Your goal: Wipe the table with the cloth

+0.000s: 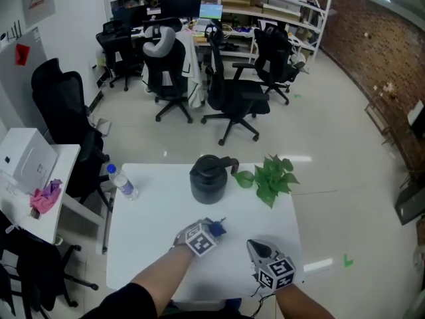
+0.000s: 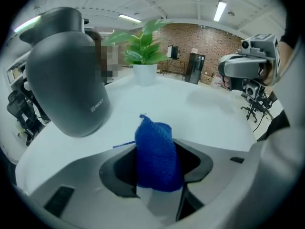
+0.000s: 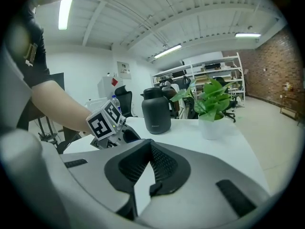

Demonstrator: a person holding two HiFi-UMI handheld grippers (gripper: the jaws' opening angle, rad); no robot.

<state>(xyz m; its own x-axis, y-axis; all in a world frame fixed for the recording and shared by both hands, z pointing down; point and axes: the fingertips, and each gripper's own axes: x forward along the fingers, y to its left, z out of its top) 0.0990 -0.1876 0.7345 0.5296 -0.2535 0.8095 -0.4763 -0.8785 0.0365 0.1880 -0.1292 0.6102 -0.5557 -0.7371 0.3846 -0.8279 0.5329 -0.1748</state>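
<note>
The left hand-held gripper (image 1: 212,230) is clenched on the cloth (image 2: 157,156), a blue wad pinched upright between its jaws. The top of the cloth pokes past the fingertips, and a loose thread trails off to one side. Gripper and cloth hang low over the white bench (image 1: 146,244), on the near side of the jug (image 1: 209,178) and apart from it. Whether the cloth touches the bench top cannot be told.

The right hand-held gripper (image 1: 257,247) is also on the near side of the jug, a little to its right, just beside the left one. Its jaws are closed together, with nothing between them. A bare forearm runs back from each gripper to the bench's near edge.

The jug is dark grey and lidded, and it stands upright toward the far edge of the bench. Just right of it is the plant (image 1: 273,177), green-leaved in a white pot, with one leaf reaching toward the jug's handle. Left of the jug, near the bench's left edge, is a clear bottle (image 1: 123,182). The bench top between the jug and the two grippers is bare. Beyond the jug, off the bench, black chairs (image 1: 232,95) stand on the pale floor.
</note>
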